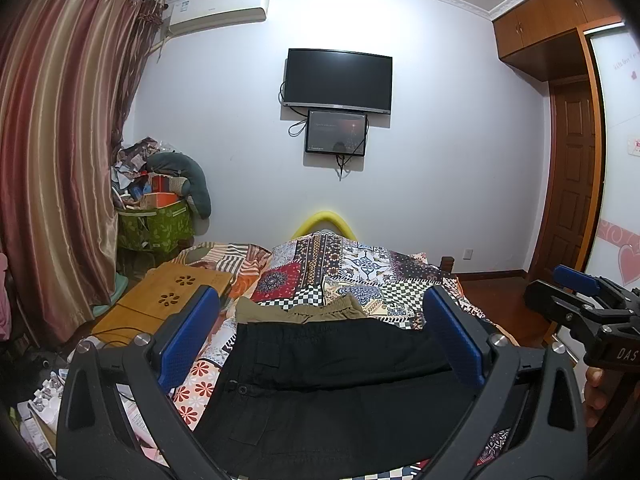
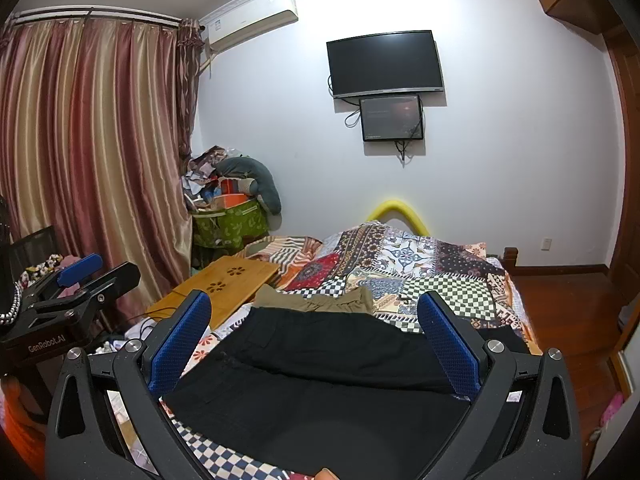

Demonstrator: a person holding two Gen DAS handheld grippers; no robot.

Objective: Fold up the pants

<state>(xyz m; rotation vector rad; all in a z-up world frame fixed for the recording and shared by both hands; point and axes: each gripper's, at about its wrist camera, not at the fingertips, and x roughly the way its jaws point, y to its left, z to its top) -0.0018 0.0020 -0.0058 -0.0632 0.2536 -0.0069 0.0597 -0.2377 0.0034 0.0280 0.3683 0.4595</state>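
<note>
Black pants (image 1: 320,376) lie flat on the bed (image 1: 360,276), on the patterned quilt, at the near end. The waistband edge faces the far wall; the legs run back toward the person, so the long axis goes near-to-far. A second, khaki garment (image 1: 300,309) lies just beyond the black waistband, touching or slightly tucked under it.

Left hand-held gripper (image 1: 320,336): jaws spread wide, nothing between the blue pads, hovering above the pants. The cloth sits directly ahead and below, between its fingers in the left wrist view.

Right hand-held gripper (image 2: 316,334): also wide open and empty, over the same garment. It sits a little to the right of the left one, and both are level with each other.

Judgement: neither gripper is clearly nearer; both face the waistband square on. The left one seems placed for the left half of the pants, the right for the right. Whether either pad touches cloth cannot be told.

Bamboo lap table (image 1: 160,300) lies on the bed's left, apart from the pants.
</note>
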